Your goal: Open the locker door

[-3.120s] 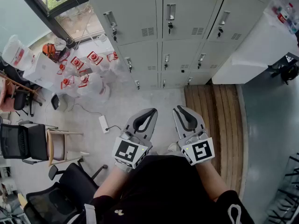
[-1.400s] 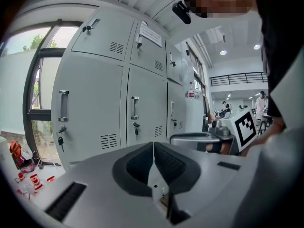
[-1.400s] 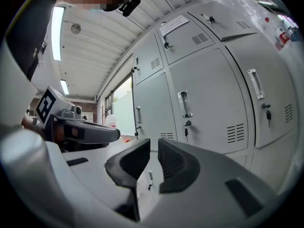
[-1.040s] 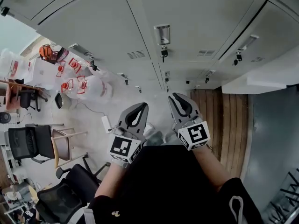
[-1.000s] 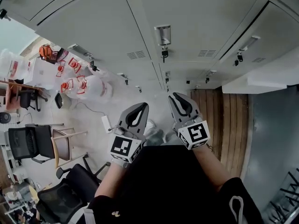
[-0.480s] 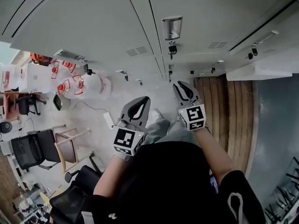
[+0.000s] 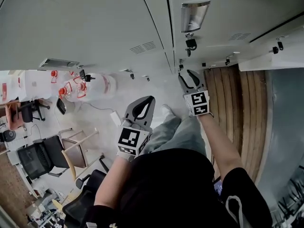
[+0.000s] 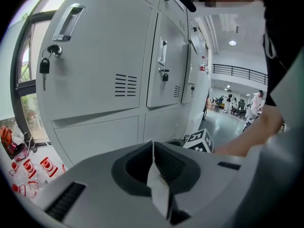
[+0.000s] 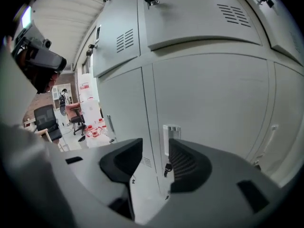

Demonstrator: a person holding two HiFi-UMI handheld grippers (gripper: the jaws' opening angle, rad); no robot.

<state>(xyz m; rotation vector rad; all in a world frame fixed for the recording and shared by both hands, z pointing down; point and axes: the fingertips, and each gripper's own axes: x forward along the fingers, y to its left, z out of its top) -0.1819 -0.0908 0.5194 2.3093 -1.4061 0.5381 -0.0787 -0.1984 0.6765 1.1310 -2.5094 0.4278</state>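
Observation:
Grey metal lockers fill the top of the head view. One locker door [image 7: 228, 6] carries a silver recessed handle [image 7: 194, 14] with a key [image 7: 191, 43] hanging under it. My right gripper [image 7: 188, 76] reaches toward the lockers below that handle, apart from the door; its jaws are opening with nothing between them. In the right gripper view the right gripper [image 9: 156, 144] points at a lower door's handle [image 9: 170, 133] and key [image 9: 167, 169], some way off. My left gripper [image 7: 149, 100] hangs back over the floor, shut and empty. The left gripper [image 8: 153, 146] faces another door with a handle [image 8: 69, 22].
Water bottles with red caps [image 7: 71, 87] stand by the lockers at the left. Chairs [image 7: 42, 156] and a white power strip [image 7: 116, 119] are on the floor at the left. A wooden platform [image 7: 237, 108] runs along the right. The person's leg [image 7: 175, 134] is below the grippers.
The view has closed in on the lockers. My right gripper has moved forward toward the doors and its jaws have parted. The left gripper has stayed shut near the body.

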